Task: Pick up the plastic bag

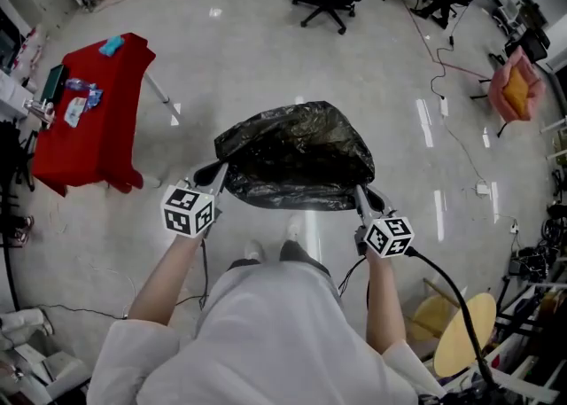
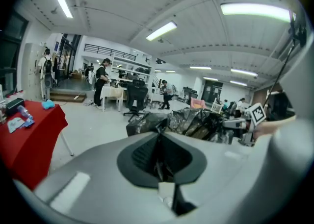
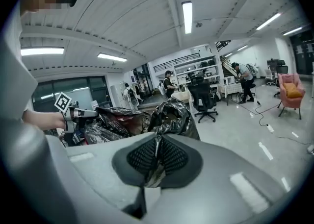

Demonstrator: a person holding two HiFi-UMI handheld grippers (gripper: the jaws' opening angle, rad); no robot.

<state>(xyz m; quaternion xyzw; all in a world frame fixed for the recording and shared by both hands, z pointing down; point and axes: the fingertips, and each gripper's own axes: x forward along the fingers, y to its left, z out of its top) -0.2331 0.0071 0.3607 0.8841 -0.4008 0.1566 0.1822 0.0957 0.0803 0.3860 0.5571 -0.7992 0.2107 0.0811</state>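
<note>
The person wears a white shirt (image 1: 275,332) with loose short sleeves (image 1: 133,350). The left gripper (image 1: 216,175) and right gripper (image 1: 360,189) each carry a white cube (image 1: 188,211) printed with black square markers. Their bodies are smooth grey, the fingers (image 3: 172,157) dark and ribbed. A black cable (image 1: 443,284) trails from the right one.

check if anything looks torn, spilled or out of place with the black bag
Nothing stands out. The black plastic bag is crumpled but shows no tear, and it is held spread between the left gripper and the right gripper, each shut on an edge. No spill shows on the floor around it.
</note>
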